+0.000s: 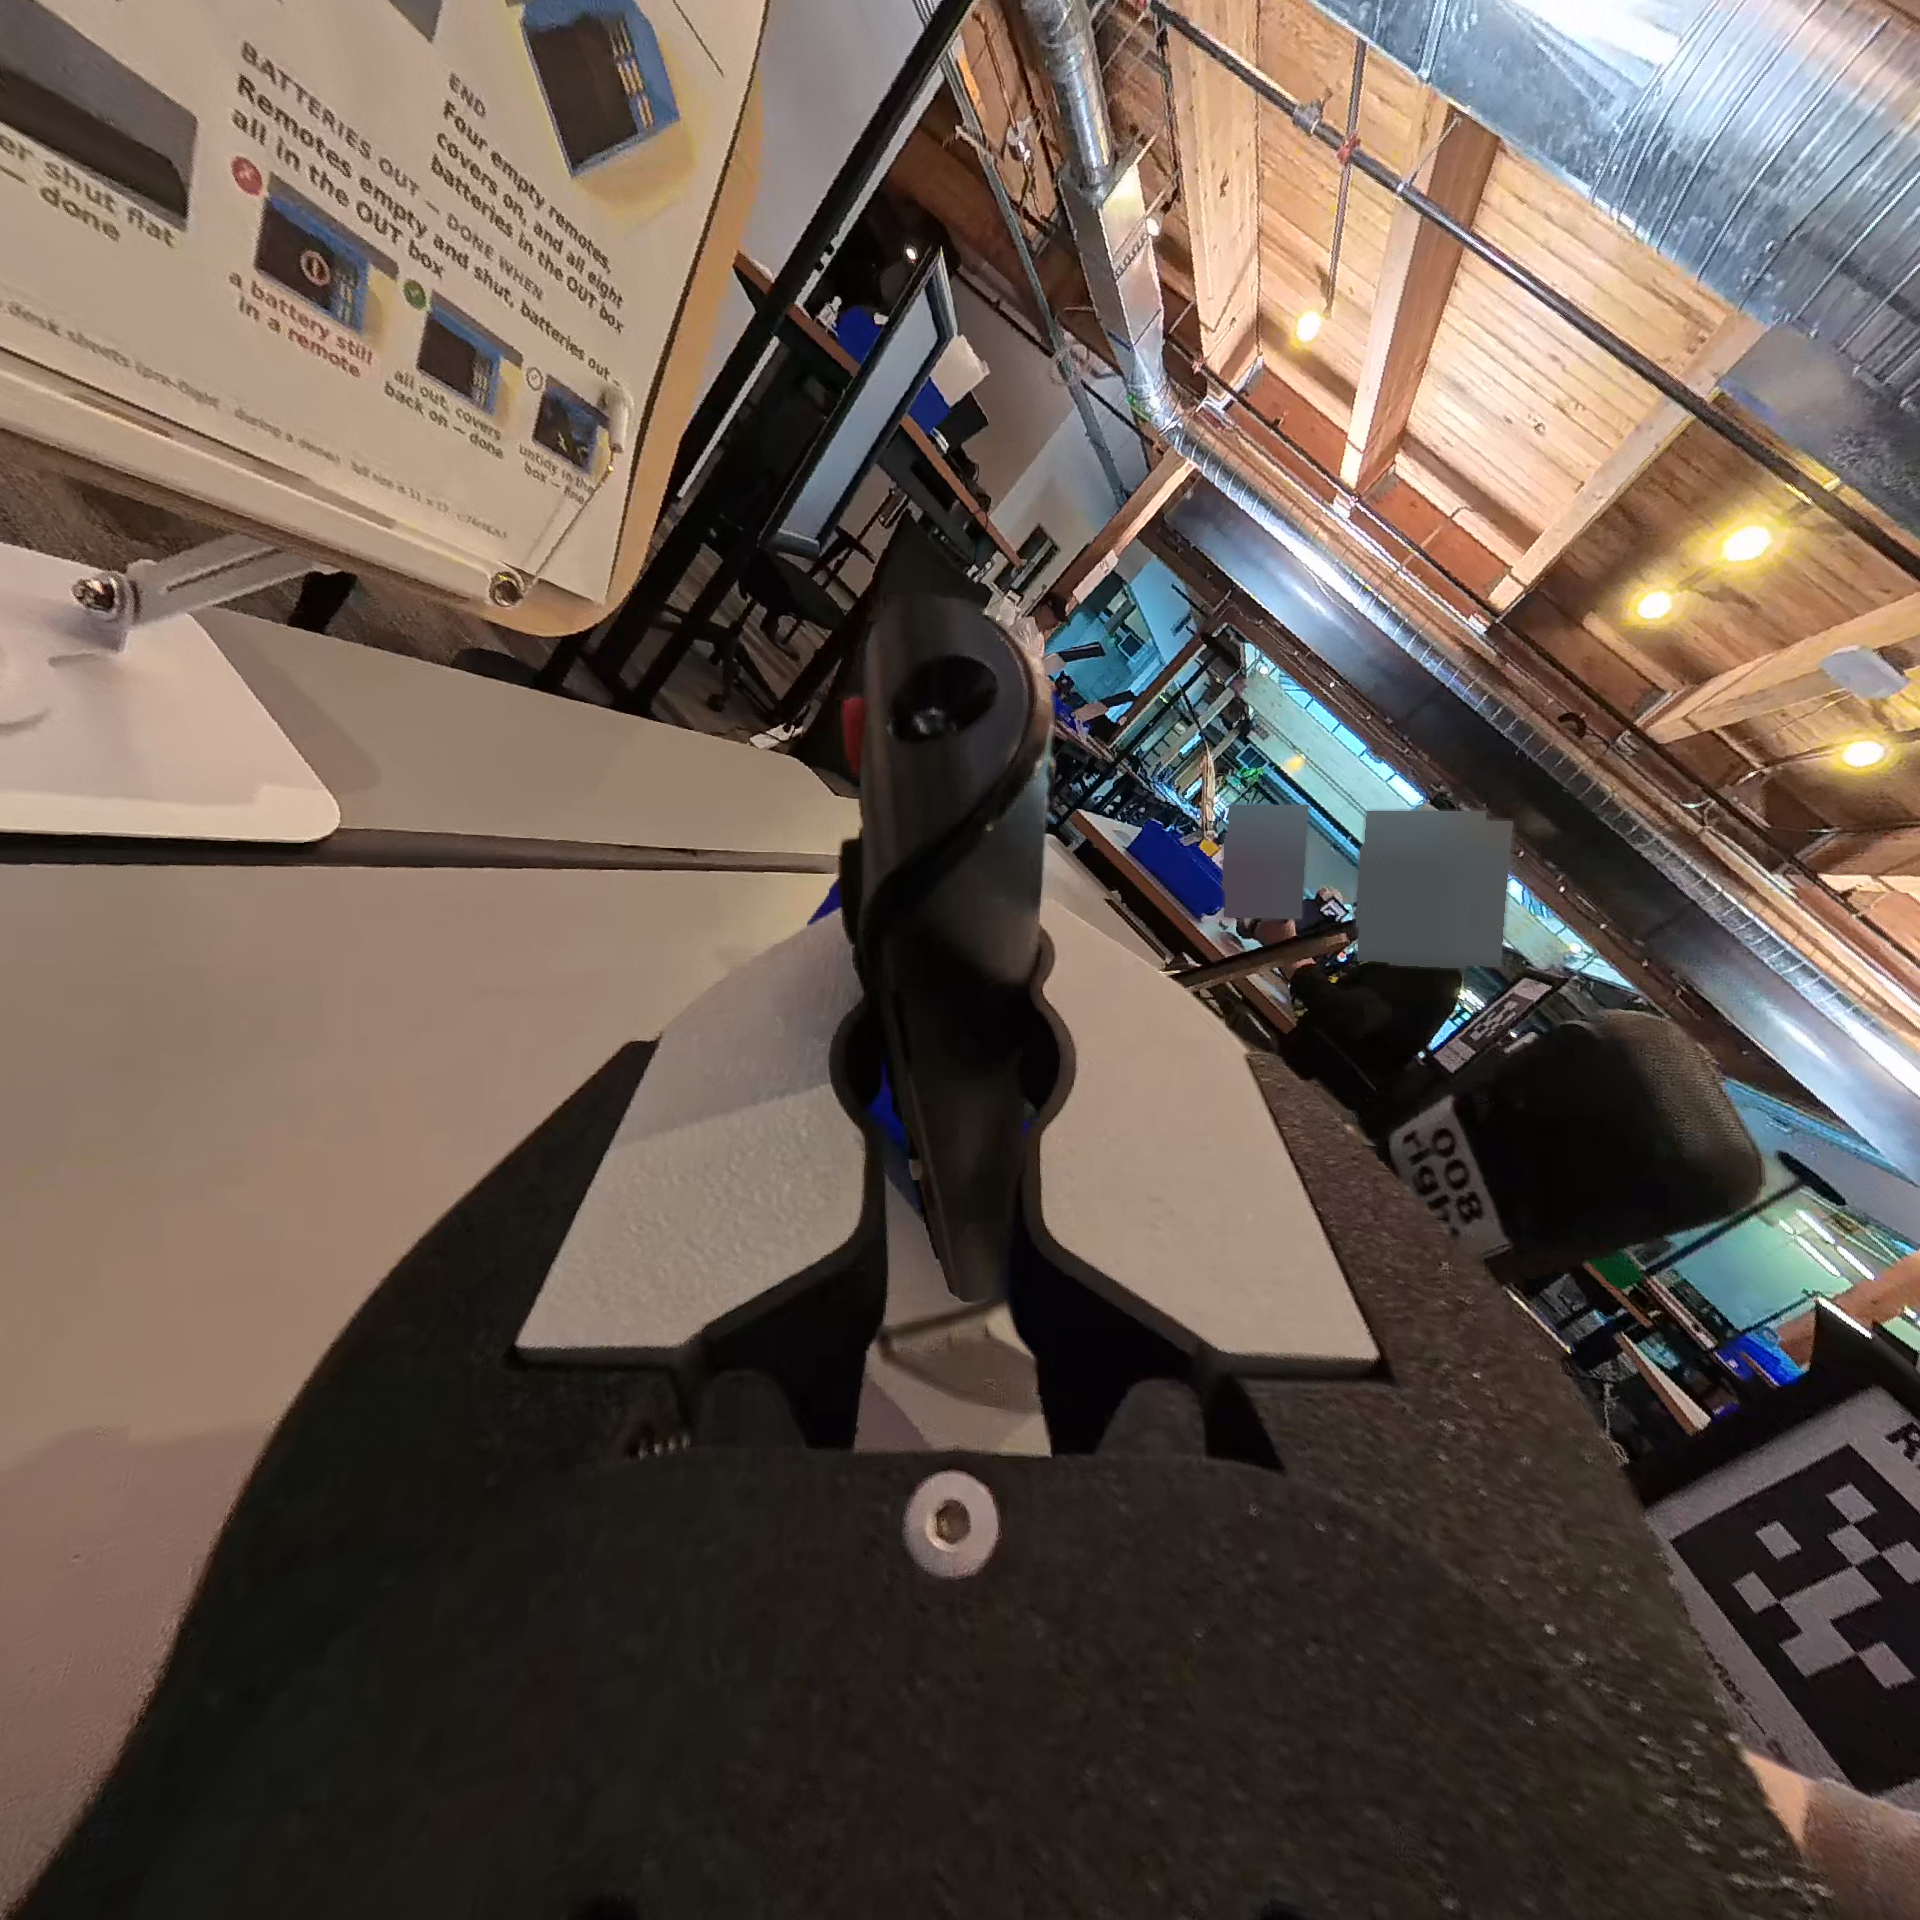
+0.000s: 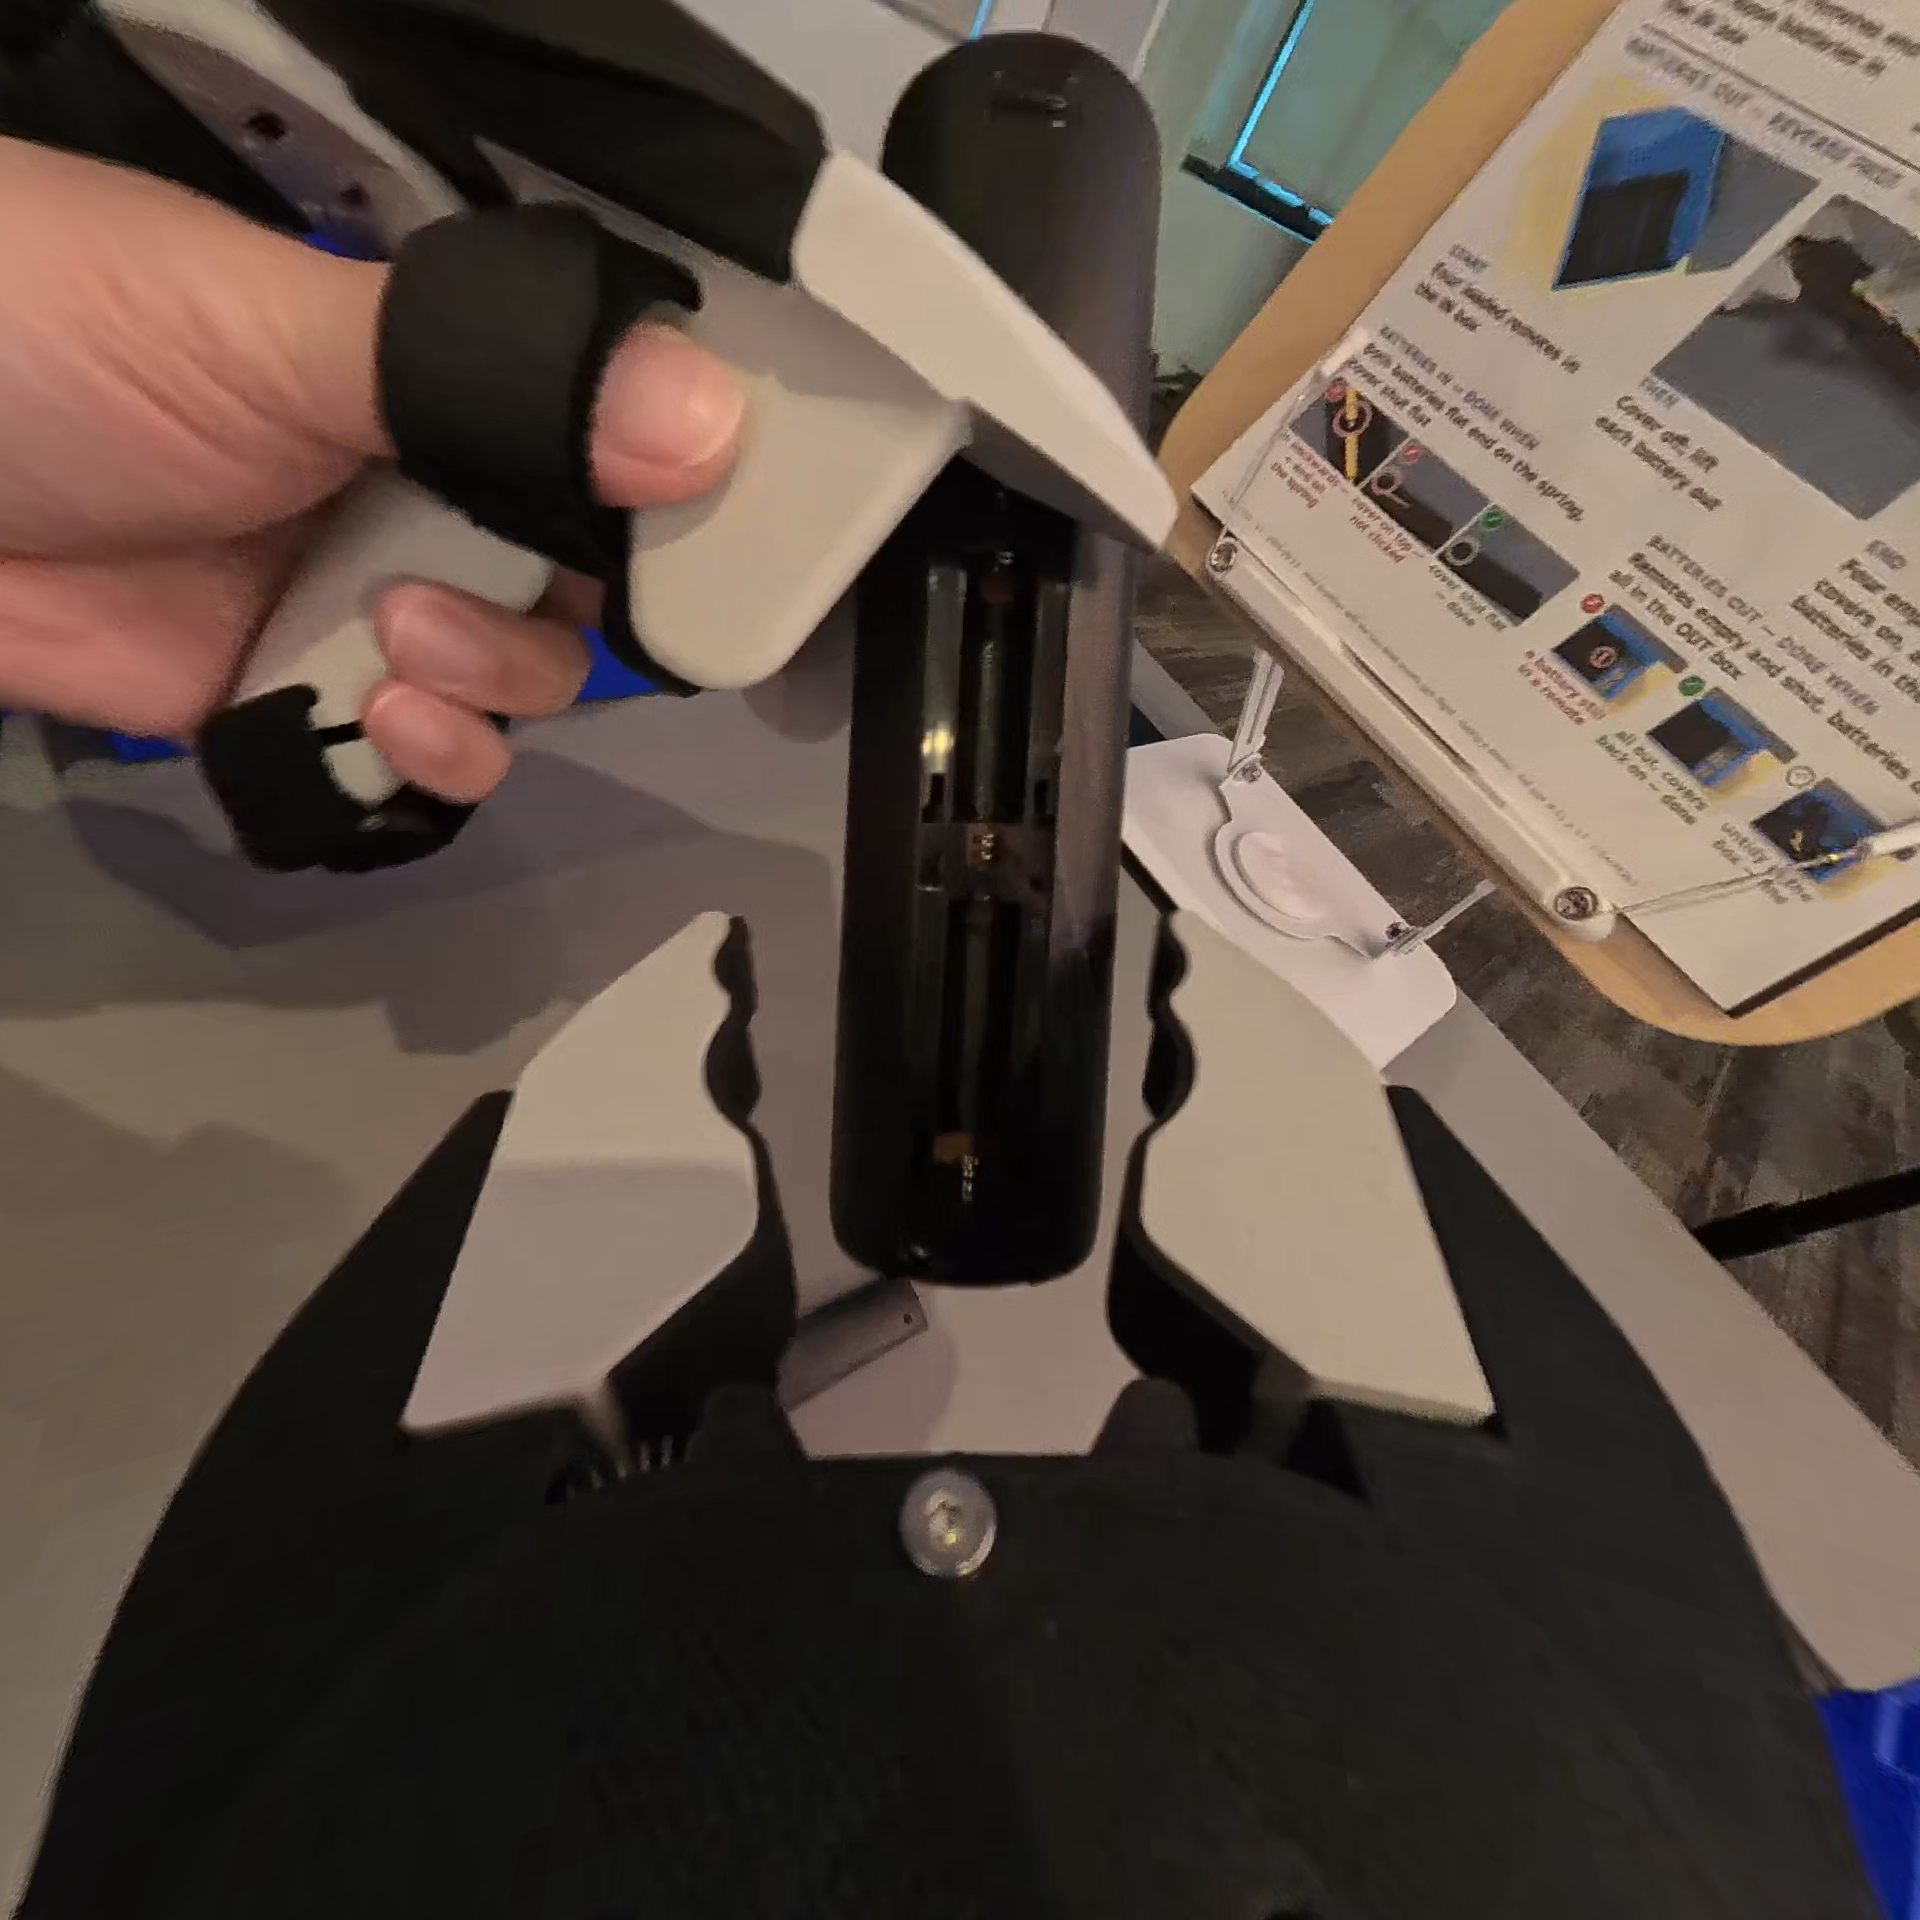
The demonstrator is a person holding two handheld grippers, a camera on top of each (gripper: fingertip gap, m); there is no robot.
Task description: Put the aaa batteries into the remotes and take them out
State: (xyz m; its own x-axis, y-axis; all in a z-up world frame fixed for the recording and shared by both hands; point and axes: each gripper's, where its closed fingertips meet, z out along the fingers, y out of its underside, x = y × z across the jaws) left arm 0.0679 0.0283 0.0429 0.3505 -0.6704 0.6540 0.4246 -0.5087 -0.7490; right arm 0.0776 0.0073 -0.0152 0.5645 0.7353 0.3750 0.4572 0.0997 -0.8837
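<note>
A black remote point(image 2: 982, 831) stands on end above the grey table point(image 2: 260, 1143), its battery bay open toward my right camera. I cannot tell whether batteries lie in the dark bay. My left gripper point(image 1: 948, 997) is shut on the remote point(image 1: 940, 748), seen edge-on there. Its white fingers point(image 2: 935, 332) clamp the remote's upper half, with a person's hand point(image 2: 208, 416) on the handle. My right gripper point(image 2: 951, 956) is open, one finger on each side of the remote's lower half. A small grey piece point(image 2: 857, 1340) lies on the table under the remote; I cannot tell what it is.
An instruction sheet on a tilted wooden board point(image 2: 1662, 540) stands on a white stand point(image 2: 1299, 883) at the table's far edge, and shows in the left wrist view point(image 1: 343, 260). A blue box corner point(image 2: 1875, 1787) is at the lower right. The right device's black body point(image 1: 1590, 1132) hangs right of the remote.
</note>
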